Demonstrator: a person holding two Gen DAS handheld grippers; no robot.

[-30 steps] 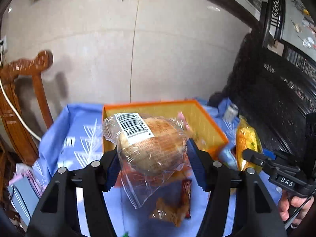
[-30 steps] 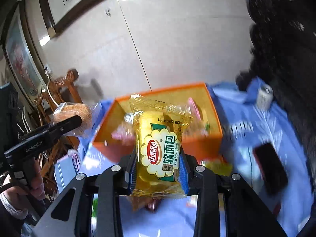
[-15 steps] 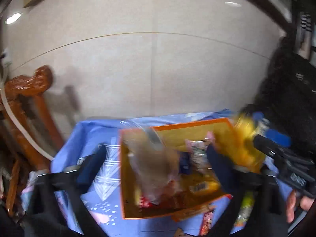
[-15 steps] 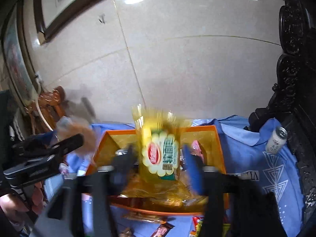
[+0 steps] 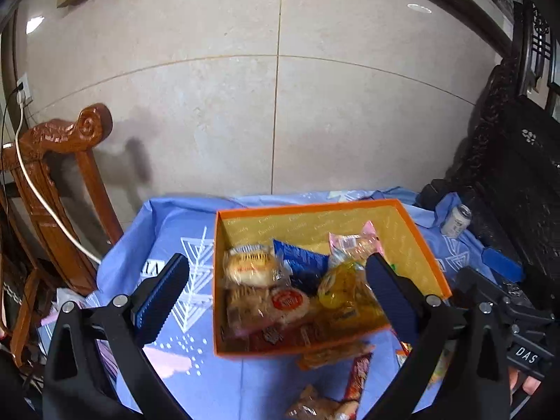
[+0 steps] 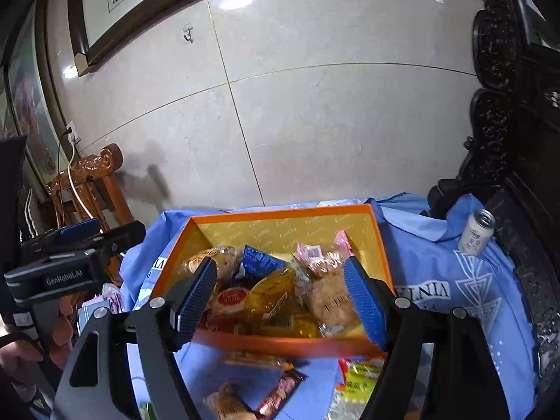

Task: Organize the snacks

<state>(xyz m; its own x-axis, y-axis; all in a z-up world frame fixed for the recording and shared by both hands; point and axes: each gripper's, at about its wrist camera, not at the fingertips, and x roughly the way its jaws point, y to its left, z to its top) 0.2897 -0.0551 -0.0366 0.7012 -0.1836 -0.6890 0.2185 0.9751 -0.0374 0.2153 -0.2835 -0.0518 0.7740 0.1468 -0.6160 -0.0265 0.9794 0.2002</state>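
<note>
both grippers, left (image 5: 273, 281) and right (image 6: 280, 288), spread apart, empty, over the orange box (image 5: 425, 245) holding most snacks. loose packets (image 6: 280, 390) near its front wall on the blue cloth (image 6: 420, 262). risk: crinkly wrappers slipping, or nudging the light box.

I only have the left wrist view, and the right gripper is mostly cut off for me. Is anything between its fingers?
Observer: No. The right gripper is open and empty, with its fingers framing the snacks in the orange box.
Operator: Any snacks outside the box on that side?
Observer: Yes. A green and yellow packet lies on the blue cloth, near the box's near right corner.
</note>
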